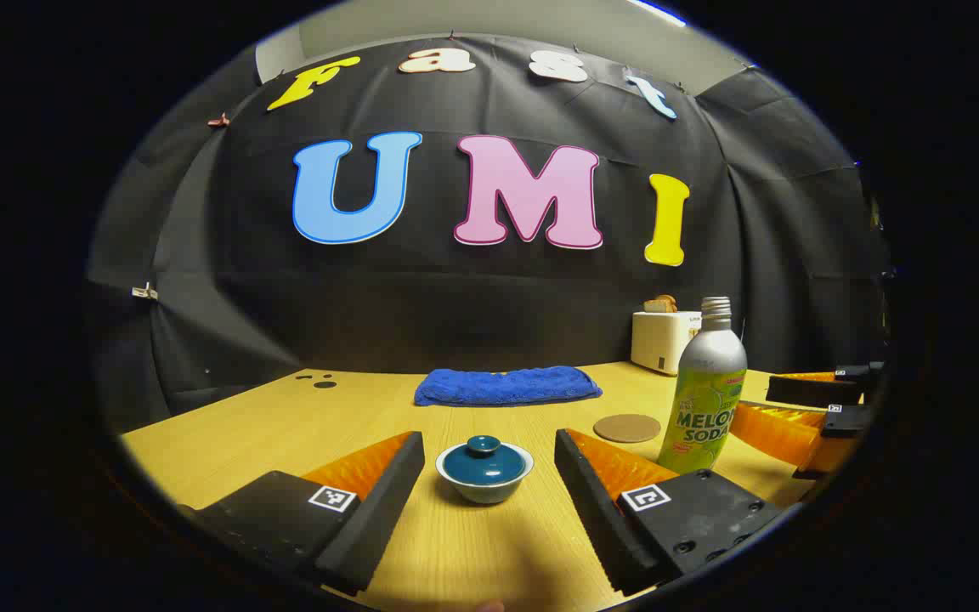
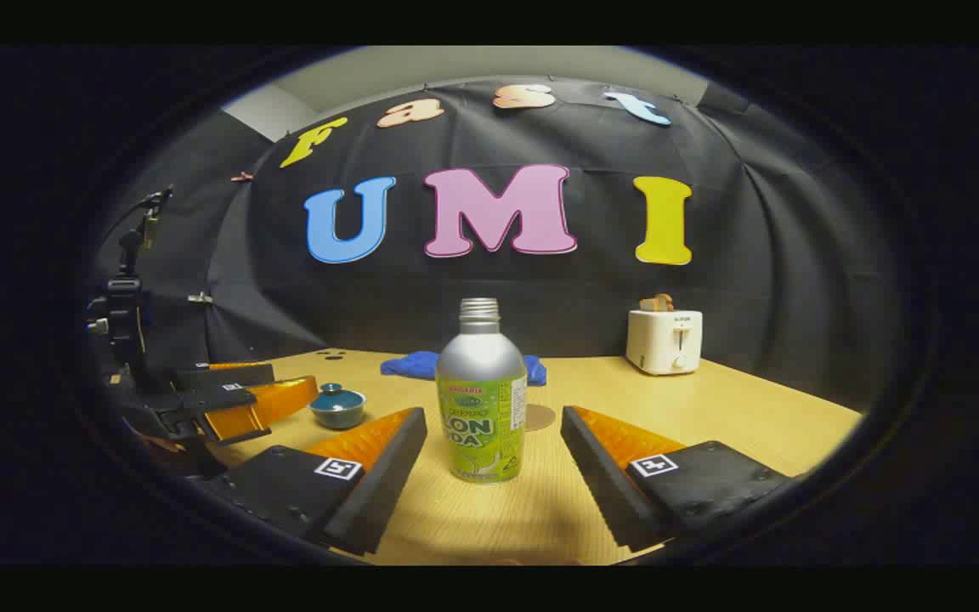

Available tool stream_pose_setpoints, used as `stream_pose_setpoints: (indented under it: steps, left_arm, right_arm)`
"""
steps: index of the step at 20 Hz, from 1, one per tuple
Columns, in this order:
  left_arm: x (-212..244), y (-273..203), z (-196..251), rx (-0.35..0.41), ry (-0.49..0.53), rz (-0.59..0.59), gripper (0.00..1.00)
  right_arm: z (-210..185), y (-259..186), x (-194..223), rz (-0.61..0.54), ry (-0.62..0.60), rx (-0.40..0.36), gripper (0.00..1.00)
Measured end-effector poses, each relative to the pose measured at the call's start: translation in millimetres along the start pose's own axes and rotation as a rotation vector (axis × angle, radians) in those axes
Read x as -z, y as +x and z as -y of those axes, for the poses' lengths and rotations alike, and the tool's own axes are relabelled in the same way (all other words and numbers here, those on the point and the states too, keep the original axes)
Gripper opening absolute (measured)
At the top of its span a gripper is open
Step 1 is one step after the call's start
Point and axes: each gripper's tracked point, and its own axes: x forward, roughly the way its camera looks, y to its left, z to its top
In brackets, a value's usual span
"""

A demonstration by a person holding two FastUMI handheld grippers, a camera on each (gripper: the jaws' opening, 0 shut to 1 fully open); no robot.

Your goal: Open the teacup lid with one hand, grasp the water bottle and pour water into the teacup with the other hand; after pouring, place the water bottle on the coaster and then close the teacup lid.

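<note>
A small teacup [image 1: 484, 473] with a dark blue knobbed lid [image 1: 484, 459] stands on the wooden table just ahead of my left gripper [image 1: 489, 463], which is open with the cup between its fingertips, not touching. A silver and green soda bottle [image 1: 704, 393] stands upright to the cup's right, uncapped. A round brown coaster [image 1: 627, 427] lies beside the bottle. In the right gripper view the bottle [image 2: 481, 399] stands centred ahead of my open right gripper [image 2: 494, 433]. The teacup [image 2: 337, 407] sits to the left there, with the left gripper [image 2: 226, 399] beside it. The coaster [image 2: 540, 416] peeks out behind the bottle.
A folded blue cloth [image 1: 506, 385] lies at the back middle of the table [image 1: 285, 425]. A white toaster [image 1: 664, 338] with toast stands at the back right. The other gripper [image 1: 804, 416] shows at the right edge. A camera stand [image 2: 124, 314] rises at the left.
</note>
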Motion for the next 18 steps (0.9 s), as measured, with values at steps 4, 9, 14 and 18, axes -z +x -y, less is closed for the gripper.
stream_pose_setpoints:
  steps: [4, 9, 14, 18]
  left_arm:
    - [-0.2, 0.1, -1.1, -0.005, 0.0, -0.001, 0.98]
    - [-0.4, 0.3, -1.2, -0.004, 0.0, 0.0, 0.98]
    - [0.2, 1.2, -4.2, -0.021, 0.0, -0.001, 0.98]
    - [-0.3, 4.3, -2.3, 0.004, 0.001, 0.0, 0.98]
  right_arm:
    - [2.1, -0.4, -1.0, 0.003, -0.001, 0.012, 0.98]
    - [2.4, -0.2, -1.4, 0.003, -0.001, 0.011, 0.98]
    - [3.2, 3.3, -1.4, 0.006, -0.003, 0.019, 0.98]
    - [1.7, 7.6, -0.6, 0.004, -0.003, 0.02, 0.99]
